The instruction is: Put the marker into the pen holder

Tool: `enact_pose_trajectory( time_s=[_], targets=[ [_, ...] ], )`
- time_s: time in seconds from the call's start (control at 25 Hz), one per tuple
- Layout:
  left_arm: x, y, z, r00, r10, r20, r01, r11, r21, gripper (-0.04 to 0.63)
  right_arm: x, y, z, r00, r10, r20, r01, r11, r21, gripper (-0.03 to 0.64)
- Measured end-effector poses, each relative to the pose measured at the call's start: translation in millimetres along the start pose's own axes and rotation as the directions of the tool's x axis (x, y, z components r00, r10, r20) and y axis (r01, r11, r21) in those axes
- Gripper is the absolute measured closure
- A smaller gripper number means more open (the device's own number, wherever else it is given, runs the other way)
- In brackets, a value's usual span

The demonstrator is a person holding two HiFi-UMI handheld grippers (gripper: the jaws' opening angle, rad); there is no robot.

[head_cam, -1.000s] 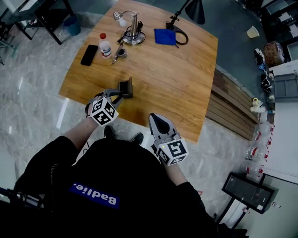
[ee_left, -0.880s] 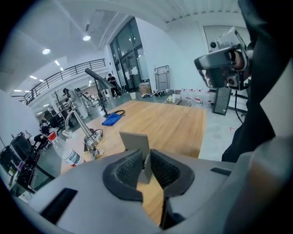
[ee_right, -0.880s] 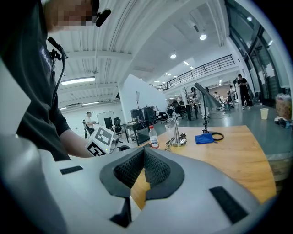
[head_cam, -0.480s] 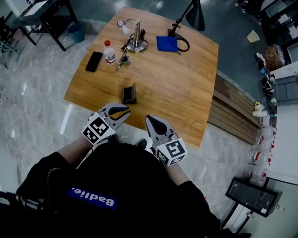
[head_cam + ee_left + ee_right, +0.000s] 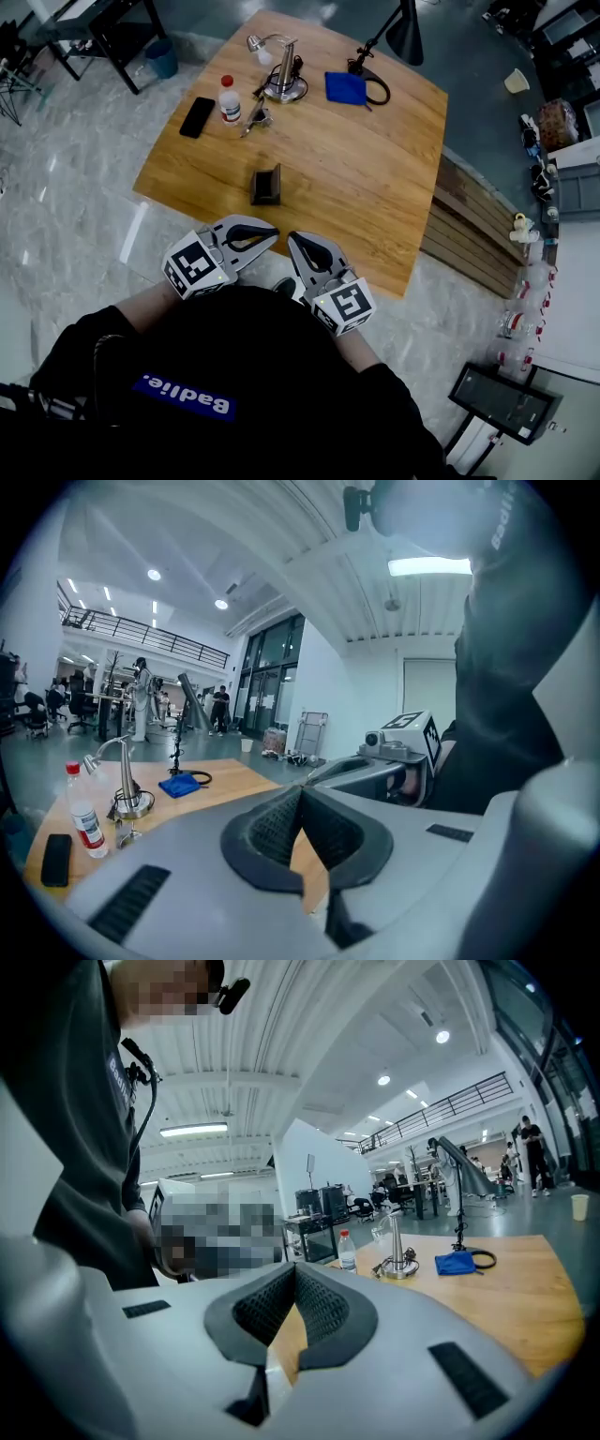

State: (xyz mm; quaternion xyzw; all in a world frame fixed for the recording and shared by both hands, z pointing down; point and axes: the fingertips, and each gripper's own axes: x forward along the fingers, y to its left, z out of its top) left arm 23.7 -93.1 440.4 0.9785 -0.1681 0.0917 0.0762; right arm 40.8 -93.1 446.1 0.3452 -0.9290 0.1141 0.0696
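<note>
Left gripper [image 5: 302, 794]: ribbed dark pads pressed together, nothing between them. Right gripper [image 5: 294, 1269]: likewise closed, empty. Both tips sit at the near edge of the wooden table [image 5: 375, 187].

Pen holder [image 5: 266, 185]: dark, boxy, upright at mid-table, apart from both grippers. Contents not discernible; marker not made out.

Beyond:
- clear red-capped bottle [image 5: 230, 98]
- flat black phone [image 5: 197, 116]
- metal lamp base [image 5: 284, 82]
- blue cloth [image 5: 345, 87]

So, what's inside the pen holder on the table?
Only a dark interior shows in the pen holder from above; its contents are too small and shadowed to make out.
</note>
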Motion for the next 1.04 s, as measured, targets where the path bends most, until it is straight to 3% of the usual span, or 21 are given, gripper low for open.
enact_pose_trajectory(
  time_s=[0.44,1.04],
  targets=[
    [-1.4,-3.0,-2.1,1.000,0.006,-0.009,-0.006,0.999,-0.039,0.586,-2.2,6.3,-1.7,0.999,0.017,-0.030,-0.017,1.000,-0.009,0.611],
    [-1.3,-4.5,-8.5,1.000,0.015,-0.027,-0.016,0.999,-0.052,0.586,-3.7,5.9,-1.1,1.000,0.010,0.009,-0.010,1.000,0.001,0.611]
  ],
)
